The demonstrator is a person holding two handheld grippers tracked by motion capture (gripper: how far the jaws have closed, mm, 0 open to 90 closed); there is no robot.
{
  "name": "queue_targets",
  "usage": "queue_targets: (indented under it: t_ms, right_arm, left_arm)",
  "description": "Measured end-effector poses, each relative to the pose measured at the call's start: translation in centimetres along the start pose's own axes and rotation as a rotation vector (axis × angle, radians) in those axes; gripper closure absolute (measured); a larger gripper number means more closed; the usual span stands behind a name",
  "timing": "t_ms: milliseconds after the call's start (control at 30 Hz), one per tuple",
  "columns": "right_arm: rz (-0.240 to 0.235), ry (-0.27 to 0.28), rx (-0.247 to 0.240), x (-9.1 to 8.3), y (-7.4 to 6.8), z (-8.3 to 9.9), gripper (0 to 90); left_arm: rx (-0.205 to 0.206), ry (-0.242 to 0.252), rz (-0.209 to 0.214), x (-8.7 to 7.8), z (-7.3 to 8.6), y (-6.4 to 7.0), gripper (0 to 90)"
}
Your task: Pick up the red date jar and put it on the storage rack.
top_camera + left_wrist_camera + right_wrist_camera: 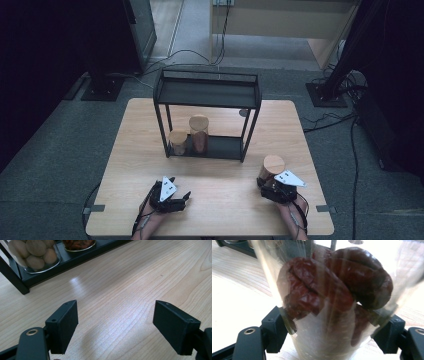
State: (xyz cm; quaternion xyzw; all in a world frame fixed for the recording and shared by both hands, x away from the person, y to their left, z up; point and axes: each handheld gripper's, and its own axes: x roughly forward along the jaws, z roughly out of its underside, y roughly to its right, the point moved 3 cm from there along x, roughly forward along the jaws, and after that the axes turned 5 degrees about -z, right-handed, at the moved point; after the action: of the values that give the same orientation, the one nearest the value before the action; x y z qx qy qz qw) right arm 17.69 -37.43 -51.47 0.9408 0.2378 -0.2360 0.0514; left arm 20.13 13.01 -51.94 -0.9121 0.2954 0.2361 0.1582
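Spanning the scene, a pale wood-grain counter carries a black metal two-tier shelf at its far middle. Near right stands a clear glass jar with a round wooden lid, holding wrinkled dark-red dried fruit; the right gripper clamps its fingers around it. Near left, the left gripper hangs with fingers spread apart.

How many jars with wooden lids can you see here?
3. Short jar and tall jar on the rack's bottom shelf; third jar gripped by the right gripper.
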Motion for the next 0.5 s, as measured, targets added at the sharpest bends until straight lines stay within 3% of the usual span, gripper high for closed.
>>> queue_targets:
  t_ms: [500]
  right_arm:
    - [-0.029, 0.006, -0.011, 0.30, -0.96, -1.00, 24.7]
  left_arm:
    - [0.001, -0.001, -0.001, -0.02, -0.01, 0.02, 20.2]
